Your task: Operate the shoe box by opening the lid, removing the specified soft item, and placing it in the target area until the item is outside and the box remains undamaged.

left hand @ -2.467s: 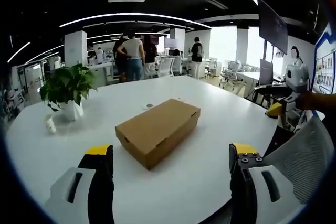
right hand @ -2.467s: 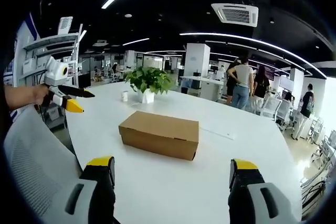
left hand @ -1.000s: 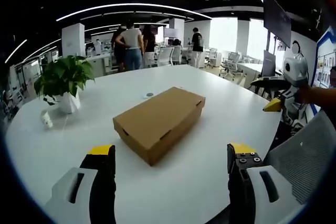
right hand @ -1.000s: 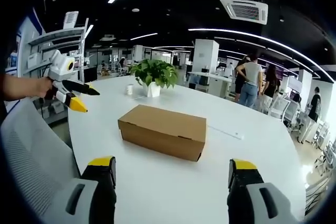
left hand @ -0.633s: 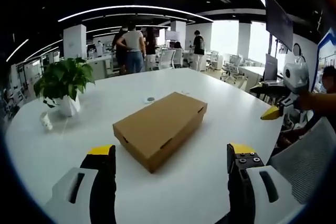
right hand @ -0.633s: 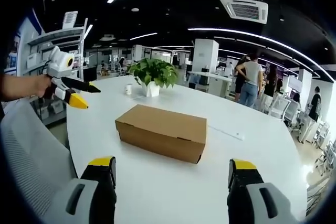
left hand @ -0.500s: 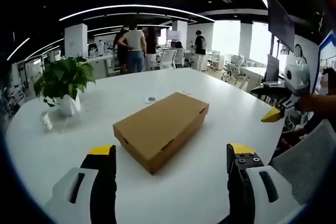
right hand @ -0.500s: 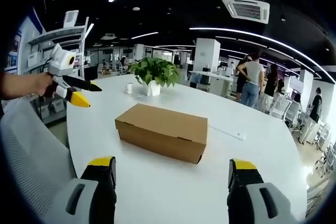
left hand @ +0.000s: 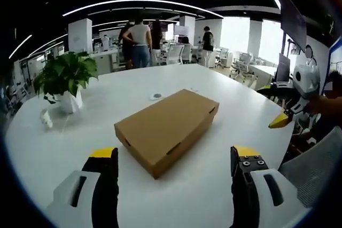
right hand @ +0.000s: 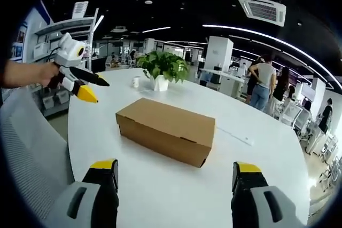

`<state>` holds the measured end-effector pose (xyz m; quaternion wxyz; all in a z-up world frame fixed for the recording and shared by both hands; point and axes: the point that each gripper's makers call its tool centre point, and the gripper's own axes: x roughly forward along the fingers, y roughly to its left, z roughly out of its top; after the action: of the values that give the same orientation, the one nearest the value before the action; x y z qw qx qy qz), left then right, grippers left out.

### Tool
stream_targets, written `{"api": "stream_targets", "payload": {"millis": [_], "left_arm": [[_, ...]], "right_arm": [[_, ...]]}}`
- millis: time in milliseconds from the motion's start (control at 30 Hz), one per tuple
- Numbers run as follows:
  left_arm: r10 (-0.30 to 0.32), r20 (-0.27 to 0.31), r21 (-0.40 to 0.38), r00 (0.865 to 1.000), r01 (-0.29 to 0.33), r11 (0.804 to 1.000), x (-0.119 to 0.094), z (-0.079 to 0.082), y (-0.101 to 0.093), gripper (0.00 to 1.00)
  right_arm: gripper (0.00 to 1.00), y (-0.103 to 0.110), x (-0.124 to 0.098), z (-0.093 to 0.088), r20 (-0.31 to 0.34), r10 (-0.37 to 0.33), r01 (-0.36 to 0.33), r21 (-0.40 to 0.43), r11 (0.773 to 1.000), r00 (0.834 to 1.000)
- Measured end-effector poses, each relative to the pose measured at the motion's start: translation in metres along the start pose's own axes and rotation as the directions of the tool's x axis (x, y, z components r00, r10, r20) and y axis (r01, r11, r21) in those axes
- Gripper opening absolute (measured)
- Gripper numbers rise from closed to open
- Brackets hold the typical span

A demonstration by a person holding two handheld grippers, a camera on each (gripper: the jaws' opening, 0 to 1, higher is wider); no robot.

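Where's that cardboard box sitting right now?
The closed cardboard box lies mid-table on the white table, ahead of both grippers, with the potted plant beyond it.

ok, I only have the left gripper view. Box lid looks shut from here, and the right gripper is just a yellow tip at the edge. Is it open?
Observer: Yes. In the right gripper view the right gripper has its jaws wide apart, with nothing between them.
Operator: The box side facing it?
Observer: The shoe box shows a long side there, with the lid flap down against it, closed.
Operator: And my gripper from that side?
Observer: The left gripper, held by a hand, sits off the box's short end, not touching it.
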<state>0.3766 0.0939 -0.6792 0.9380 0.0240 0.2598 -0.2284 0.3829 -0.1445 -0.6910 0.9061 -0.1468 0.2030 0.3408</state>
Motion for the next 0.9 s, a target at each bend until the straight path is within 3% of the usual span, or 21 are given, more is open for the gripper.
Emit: {"api": "stream_targets", "payload": {"millis": [533, 900], "left_arm": [[0.031, -0.057, -0.013, 0.998, -0.031, 0.999, 0.024, -0.019, -0.004, 0.9], [0.033, -0.099, -0.01, 0.994, -0.035, 0.999, 0.036, -0.035, -0.006, 0.92]], "right_arm": [[0.86, -0.018, 0.021, -0.017, -0.07, 0.034, -0.039, -0.069, 0.997, 0.997], [0.85, -0.022, 0.035, -0.03, -0.102, 0.068, -0.076, -0.074, 0.994, 0.992]]}}
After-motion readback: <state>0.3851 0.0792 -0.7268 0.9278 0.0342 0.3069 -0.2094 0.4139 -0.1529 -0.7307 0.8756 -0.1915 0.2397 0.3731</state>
